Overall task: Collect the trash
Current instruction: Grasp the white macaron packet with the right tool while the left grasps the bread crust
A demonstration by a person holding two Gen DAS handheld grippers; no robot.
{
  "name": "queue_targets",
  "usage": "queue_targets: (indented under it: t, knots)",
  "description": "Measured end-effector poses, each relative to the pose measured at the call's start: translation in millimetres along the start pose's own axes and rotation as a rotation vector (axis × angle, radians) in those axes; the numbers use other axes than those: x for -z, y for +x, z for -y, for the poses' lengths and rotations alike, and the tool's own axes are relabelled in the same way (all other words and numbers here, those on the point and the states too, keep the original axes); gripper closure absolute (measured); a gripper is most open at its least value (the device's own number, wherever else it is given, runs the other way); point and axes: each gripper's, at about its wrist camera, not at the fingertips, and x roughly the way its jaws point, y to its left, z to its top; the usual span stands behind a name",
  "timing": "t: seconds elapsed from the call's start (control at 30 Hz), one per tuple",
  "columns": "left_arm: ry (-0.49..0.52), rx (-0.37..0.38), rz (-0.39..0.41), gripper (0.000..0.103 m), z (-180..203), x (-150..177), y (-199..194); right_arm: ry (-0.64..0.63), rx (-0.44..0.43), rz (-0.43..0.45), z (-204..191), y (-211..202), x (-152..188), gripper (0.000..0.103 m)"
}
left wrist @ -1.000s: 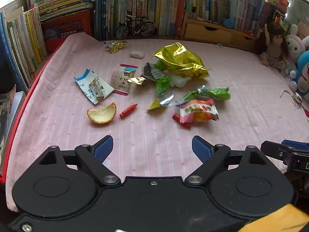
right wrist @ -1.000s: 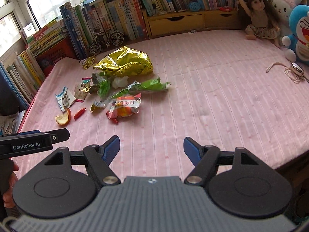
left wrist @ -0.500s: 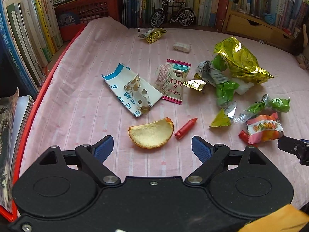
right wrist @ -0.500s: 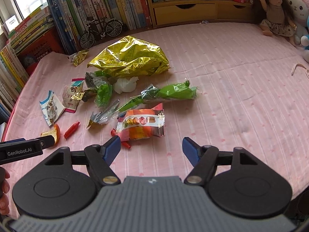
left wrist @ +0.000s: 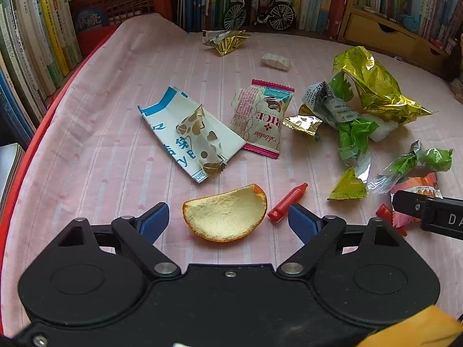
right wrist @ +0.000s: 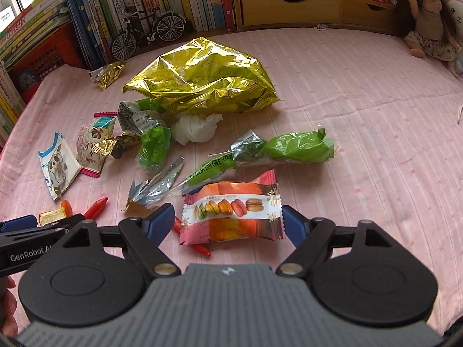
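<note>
Snack trash lies scattered on a pink striped cloth. In the left wrist view my left gripper is open, and its blue pads stand either side of an orange peel without touching it. A small red plastic piece lies by the right pad. In the right wrist view my right gripper is open with its jaws opening; a pink macaron packet lies between the pads, untouched. Beyond it lie a green wrapper, a white tissue and a big gold foil bag.
A blue-and-white wrapper, a rice snack packet and a small gold wrapper lie farther back. Books, a red crate, a model bicycle and a doll line the cloth's edges.
Both grippers have come down and forward over the trash. The orange peel now sits between the left pads and the macaron packet between the right pads.
</note>
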Motion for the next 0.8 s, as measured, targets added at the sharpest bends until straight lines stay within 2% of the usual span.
queue_targets:
  t: [0.5, 0.67, 0.73, 0.8]
  knots:
    - [-0.008, -0.032, -0.022, 0.017, 2, 3, 10, -0.003, 0.001, -0.021, -3, 13, 2, 0.015]
    - [-0.006, -0.021, -0.037, 0.017, 2, 2, 11, -0.007, -0.011, -0.021, -1, 12, 2, 0.015]
    - [-0.007, -0.019, -0.038, 0.017, 2, 1, 11, -0.017, -0.022, -0.02, -2, 11, 3, 0.021]
    - [-0.003, -0.021, -0.03, 0.022, 2, 1, 10, -0.032, -0.032, -0.02, -4, 10, 3, 0.026]
